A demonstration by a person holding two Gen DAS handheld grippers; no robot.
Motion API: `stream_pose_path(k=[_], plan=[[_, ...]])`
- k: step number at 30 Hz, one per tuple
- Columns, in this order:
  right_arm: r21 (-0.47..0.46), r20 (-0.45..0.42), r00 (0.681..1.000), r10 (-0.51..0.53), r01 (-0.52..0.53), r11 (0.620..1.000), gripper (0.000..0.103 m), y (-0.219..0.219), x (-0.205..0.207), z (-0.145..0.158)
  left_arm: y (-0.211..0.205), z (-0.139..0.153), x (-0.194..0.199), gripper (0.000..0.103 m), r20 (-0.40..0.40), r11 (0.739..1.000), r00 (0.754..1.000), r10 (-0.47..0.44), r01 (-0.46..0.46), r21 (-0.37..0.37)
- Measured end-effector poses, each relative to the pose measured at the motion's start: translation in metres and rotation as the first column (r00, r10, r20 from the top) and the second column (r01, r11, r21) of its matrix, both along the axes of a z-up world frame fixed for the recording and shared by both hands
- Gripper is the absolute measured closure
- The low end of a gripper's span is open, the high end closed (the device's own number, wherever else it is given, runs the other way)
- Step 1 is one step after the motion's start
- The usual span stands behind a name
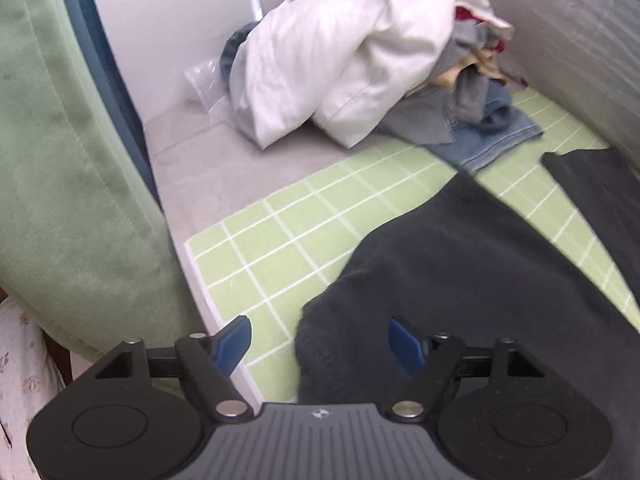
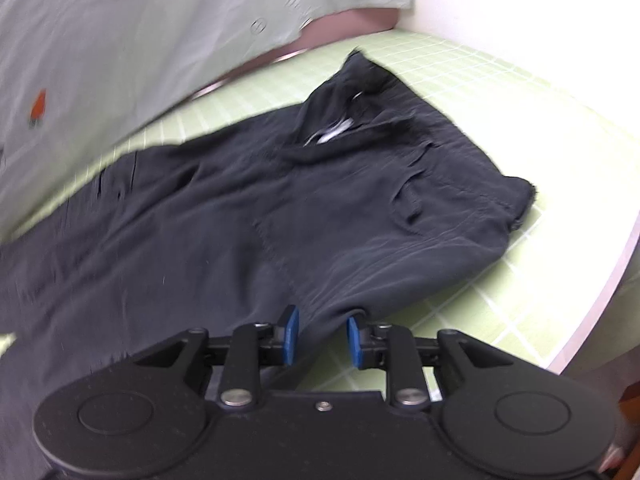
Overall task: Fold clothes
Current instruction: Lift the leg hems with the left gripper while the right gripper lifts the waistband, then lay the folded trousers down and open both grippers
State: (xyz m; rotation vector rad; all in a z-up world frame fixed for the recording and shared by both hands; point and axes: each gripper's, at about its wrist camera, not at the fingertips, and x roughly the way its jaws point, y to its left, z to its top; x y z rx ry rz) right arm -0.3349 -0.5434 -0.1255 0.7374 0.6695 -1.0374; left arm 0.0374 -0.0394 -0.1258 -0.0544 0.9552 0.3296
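Left wrist view: the left gripper (image 1: 320, 344) hangs with its jaws wide apart and nothing pinched between the blue pads (image 1: 234, 346). Taking the green checked mat (image 1: 276, 240) as the landmark, the black trousers (image 1: 460, 272) lie across its right half, their near end reaching under the right-hand pad and just beside the gap, while the left pad stands over bare mat. The mat's near-left corner and left edge are uncovered, and a grey sheet (image 1: 192, 168) runs beyond that edge up to the white wall. At the mat's far end sits a heap of laundry (image 1: 400, 52), white cloth on top, with blue jeans (image 1: 492, 136) spilling onto the mat's far edge. A green cushion (image 1: 64, 184) rises well left of the mat, past the grey strip. A second dark leg lies at the mat's far right.

Right wrist view: the right gripper (image 2: 322, 340) has its jaws narrowly parted, with a fold of the trousers (image 2: 248, 216) running between the pads; whether the pads press on it cannot be told. The garment spreads over the middle of the mat (image 2: 500, 128), waistband toward the far right. Bare mat stays open along the right side, up to the white bed edge, and at the far end. A pale green sheet (image 2: 140, 40) hangs along the mat's left side.
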Motion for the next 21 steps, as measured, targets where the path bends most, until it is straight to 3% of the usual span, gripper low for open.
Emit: stream_pose_path(k=[2,6,8,9,14,19,21], plan=[[0.025,0.049,0.999,-0.017,0.016,1.0,0.077,-0.005,-0.008,-0.001,-0.02,0.008,-0.006,0.012,0.018,0.997,0.997,-0.07,0.07,0.012],[0.047,0.075,0.997,0.018,-0.021,0.999,0.076,-0.014,-0.013,0.001,-0.07,0.013,-0.027,0.009,0.021,0.973,0.973,-0.232,0.231,0.005],[0.024,0.066,0.998,0.018,-0.02,1.0,0.064,-0.018,-0.019,0.006,-0.095,0.008,-0.038,0.009,0.002,0.954,0.955,-0.298,0.298,-0.02],[0.007,0.065,0.998,0.012,-0.012,1.0,0.053,-0.021,-0.023,0.01,-0.109,0.005,-0.046,0.009,-0.013,0.942,0.942,-0.335,0.335,-0.03],[-0.047,0.042,0.999,-0.028,0.03,0.998,0.047,-0.052,-0.055,0.016,-0.177,-0.016,-0.085,0.006,-0.088,0.858,0.854,-0.512,0.506,-0.086],[-0.081,-0.026,0.999,-0.04,0.038,0.996,0.033,-0.101,-0.076,0.008,-0.23,-0.044,-0.109,0.006,-0.179,0.815,0.796,-0.579,0.556,-0.164],[-0.08,-0.048,0.999,-0.019,0.015,0.997,0.027,-0.125,-0.079,0.002,-0.243,-0.048,-0.116,0.006,-0.189,0.816,0.794,-0.578,0.555,-0.163]])
